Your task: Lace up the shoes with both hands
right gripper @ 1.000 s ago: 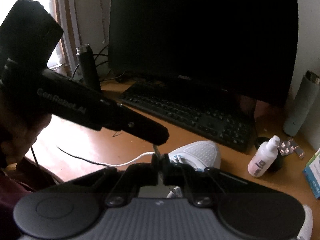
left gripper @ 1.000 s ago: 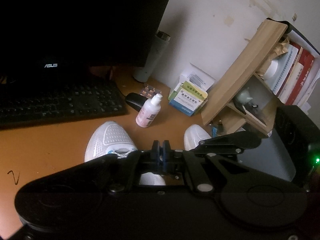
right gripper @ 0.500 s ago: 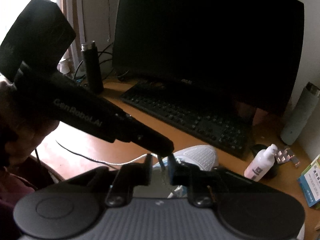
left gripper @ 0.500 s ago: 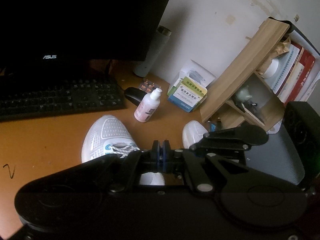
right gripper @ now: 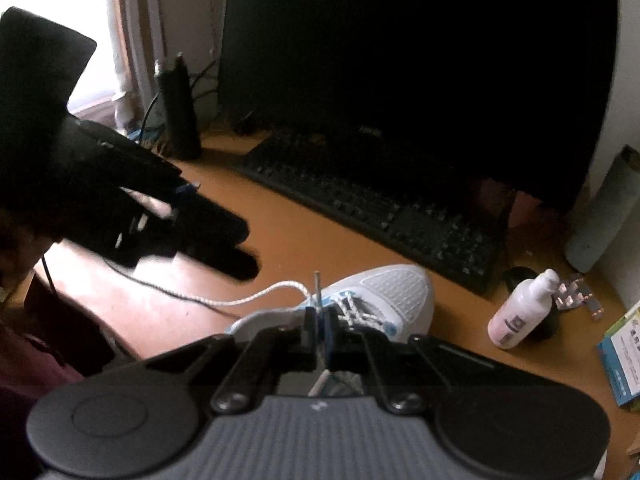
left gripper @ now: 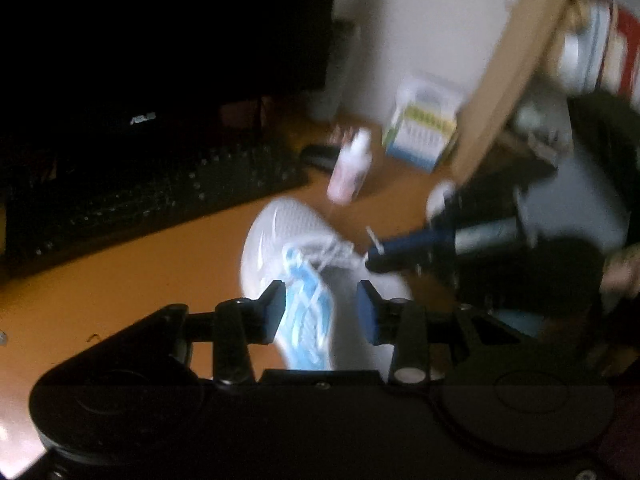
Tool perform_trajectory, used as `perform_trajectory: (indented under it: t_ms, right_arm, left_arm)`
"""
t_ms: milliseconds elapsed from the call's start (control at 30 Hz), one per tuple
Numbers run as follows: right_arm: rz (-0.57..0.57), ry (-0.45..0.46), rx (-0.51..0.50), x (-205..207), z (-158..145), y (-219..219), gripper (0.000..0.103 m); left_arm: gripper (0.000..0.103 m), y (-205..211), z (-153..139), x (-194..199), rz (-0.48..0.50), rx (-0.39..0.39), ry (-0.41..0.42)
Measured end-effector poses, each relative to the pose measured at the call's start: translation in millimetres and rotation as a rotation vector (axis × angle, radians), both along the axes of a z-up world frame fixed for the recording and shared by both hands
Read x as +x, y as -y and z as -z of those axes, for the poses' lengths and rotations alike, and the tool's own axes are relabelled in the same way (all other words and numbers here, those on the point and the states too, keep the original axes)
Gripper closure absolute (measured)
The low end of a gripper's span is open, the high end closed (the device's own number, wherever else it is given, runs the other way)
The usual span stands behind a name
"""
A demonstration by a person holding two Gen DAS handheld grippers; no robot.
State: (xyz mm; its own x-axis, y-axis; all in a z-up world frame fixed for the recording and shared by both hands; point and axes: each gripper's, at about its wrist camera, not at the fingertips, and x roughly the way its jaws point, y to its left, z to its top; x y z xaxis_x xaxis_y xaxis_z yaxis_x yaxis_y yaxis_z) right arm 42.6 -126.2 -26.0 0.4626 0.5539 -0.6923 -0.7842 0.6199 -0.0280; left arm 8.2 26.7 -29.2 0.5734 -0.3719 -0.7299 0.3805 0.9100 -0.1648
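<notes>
The white shoe [right gripper: 384, 292] lies on the orange desk [right gripper: 304, 236] before the keyboard [right gripper: 372, 208], its lace [right gripper: 272, 292] tip clamped in the right gripper [right gripper: 318, 330], while the left gripper [left gripper: 322, 312] hovers above it, jaws released.

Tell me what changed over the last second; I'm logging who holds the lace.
The left tool opened, let go and backed off to the left. The right tool shut on the lace by its tip. The shoe, keyboard and bottle stayed put.
</notes>
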Motion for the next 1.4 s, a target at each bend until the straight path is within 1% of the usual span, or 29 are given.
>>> perform_trajectory:
  t_ms: [133,200,233,267,367,500,533,567,633,733,1067,1400]
  right_arm:
    - [-0.047,-0.016,-0.049,6.5,6.5,-11.6,0.100]
    - [-0.069,-0.026,-0.076,8.3,9.2,-18.6,0.100]
    - [-0.083,-0.029,-0.095,9.2,10.9,-22.1,0.100]
    - [-0.101,-0.033,-0.118,10.6,13.1,-26.4,0.100]
    - [-0.124,-0.043,-0.165,12.5,17.3,-33.2,0.100]
    - [-0.145,-0.057,-0.223,15.3,23.4,-38.1,0.100]
    - [-0.143,-0.066,-0.235,17.2,25.9,-39.0,0.100]
    - [-0.141,-0.075,-0.248,18.7,28.2,-39.8,0.100]
    - [-0.140,-0.080,-0.259,19.8,30.8,-40.9,0.100]
    - [-0.138,-0.093,-0.277,21.2,34.7,-43.5,0.100]
    - [-0.148,-0.097,-0.327,27.5,42.4,-55.1,0.099]
    - [-0.166,-0.096,-0.329,24.5,44.2,-58.4,0.099]
  left_arm:
    - [0.069,8.1,10.6,-2.0,0.024,0.049,-0.006]
    - [0.077,10.3,16.1,-2.8,0.032,0.067,-0.010]
    - [0.082,9.6,18.8,-2.3,0.031,0.065,-0.014]
    - [0.085,9.1,20.8,-2.0,0.030,0.061,-0.014]
    - [0.085,8.6,21.6,-1.5,0.024,0.038,0.011]
    - [0.086,12.1,25.0,1.3,0.022,0.048,0.033]
    - [0.092,12.6,26.3,1.9,0.024,0.051,0.039]
    - [0.093,12.5,27.5,2.6,0.022,0.048,0.041]
    - [0.093,7.7,29.3,4.9,-0.017,0.022,0.019]
    - [0.093,5.8,28.9,7.7,-0.035,0.014,0.003]
    - [0.093,4.7,28.6,7.3,-0.022,0.016,0.003]
    - [0.093,5.2,29.6,7.9,-0.015,0.017,-0.001]
